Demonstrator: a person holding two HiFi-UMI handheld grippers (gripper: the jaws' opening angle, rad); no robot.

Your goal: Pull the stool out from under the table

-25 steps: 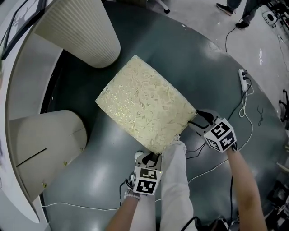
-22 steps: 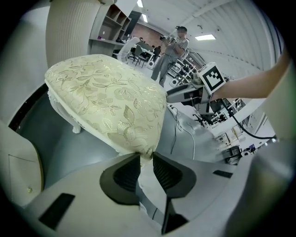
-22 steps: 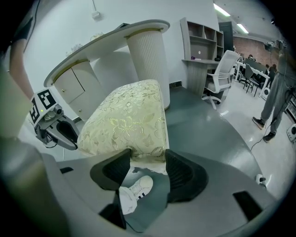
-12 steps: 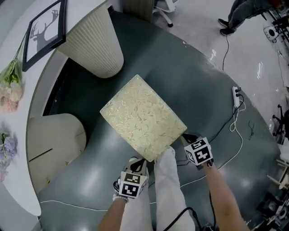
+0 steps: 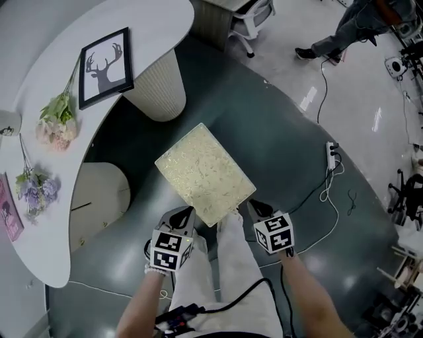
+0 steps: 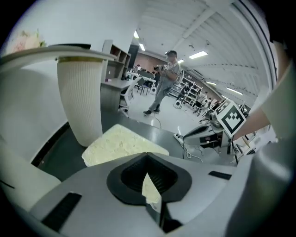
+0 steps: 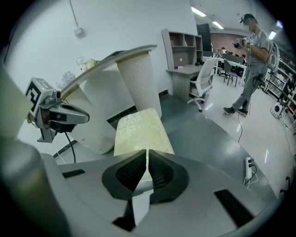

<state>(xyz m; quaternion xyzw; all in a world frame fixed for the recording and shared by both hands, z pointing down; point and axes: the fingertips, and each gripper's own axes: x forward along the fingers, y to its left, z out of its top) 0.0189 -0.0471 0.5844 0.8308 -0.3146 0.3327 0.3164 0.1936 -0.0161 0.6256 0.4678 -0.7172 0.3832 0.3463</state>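
Note:
The stool (image 5: pixel 205 175), a rectangular seat with a cream patterned cushion, stands on the dark green floor, out beyond the white curved table (image 5: pixel 152 20). My left gripper (image 5: pixel 182 214) hovers just off the seat's near left edge, jaws shut and empty. My right gripper (image 5: pixel 254 206) hangs by the near right corner; its jaws have just been closing and hold nothing. In the left gripper view the shut gripper (image 6: pixel 147 157) points over the cushion (image 6: pixel 120 143). In the right gripper view the gripper (image 7: pixel 147 152) is shut above the cushion (image 7: pixel 138 132).
A ribbed white pedestal (image 5: pixel 158 89) and a smooth one (image 5: pixel 99 198) carry the table. A framed deer picture (image 5: pixel 106 66) and flowers (image 5: pixel 56 119) lie on top. A power strip (image 5: pixel 330 156) with cables lies at right. A person (image 5: pixel 350 26) and an office chair (image 5: pixel 248 20) are beyond.
Both grippers have lifted off the stool's near edge and closed, the right one from wide open. The head view has risen, so the tabletop shows and the stool looks smaller.

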